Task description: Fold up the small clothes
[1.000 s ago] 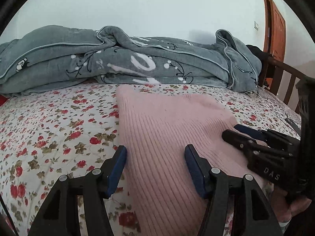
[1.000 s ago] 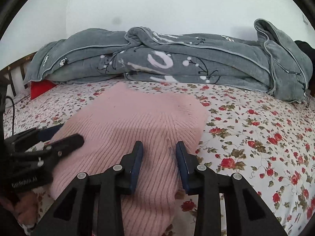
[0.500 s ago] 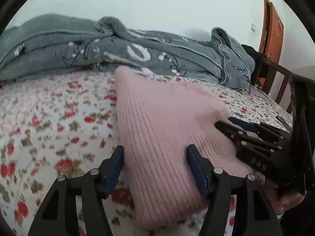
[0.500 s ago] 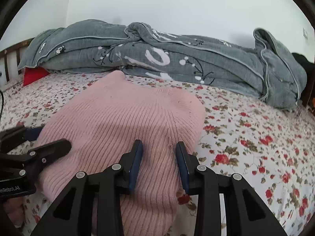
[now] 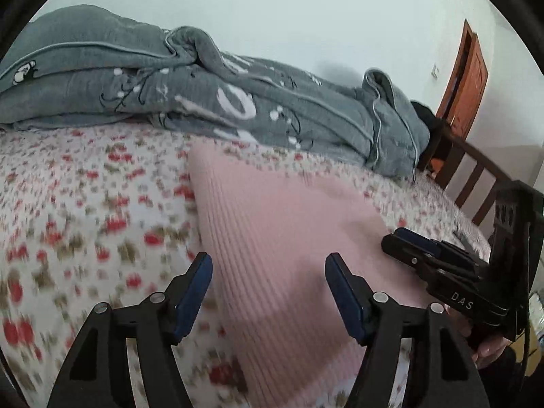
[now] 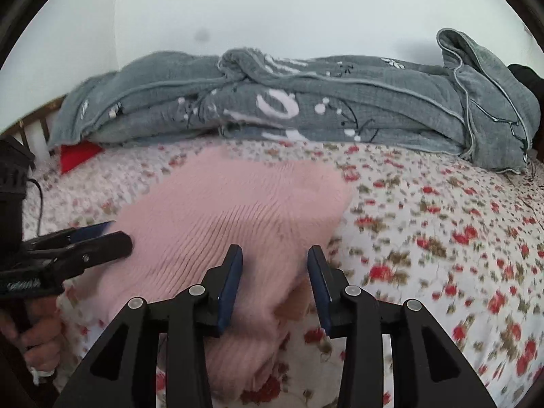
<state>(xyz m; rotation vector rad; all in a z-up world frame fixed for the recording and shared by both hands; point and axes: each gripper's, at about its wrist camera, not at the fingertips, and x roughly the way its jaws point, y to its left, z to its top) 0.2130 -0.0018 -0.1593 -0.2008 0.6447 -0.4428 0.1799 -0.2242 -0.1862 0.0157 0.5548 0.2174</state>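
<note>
The pink knit garment [image 5: 289, 231] is lying folded on the floral bedsheet [image 5: 85, 210], its long left edge running straight away toward the grey quilt [image 5: 204, 102] heaped along the back. Left of that edge, open sheet is stretching bare out to the side.

The left gripper [image 5: 268, 285] is hovering over the garment's near left part with its jaws spread wide; they have just been opening, and the blue pads are straddling the knit without pressing it. In the left wrist view the right gripper is reaching in from the right, over the garment's right edge, with a hand [image 5: 489, 350] under it.

The right gripper [image 6: 275, 278] is standing with its jaws parted more narrowly, having just opened a little. The bunched near corner of the garment [image 6: 238, 224] is sitting between the pads; I cannot tell whether they are touching it.

Only the right wrist view is showing a red item [image 6: 78, 156] tucked under the quilt's left end, and a wide stretch of bare sheet to the garment's right. Only the left wrist view is showing a wooden door [image 5: 465, 78] and the bed's wooden rail [image 5: 476, 170] at far right.

A plain pale wall is rising behind the bed.
</note>
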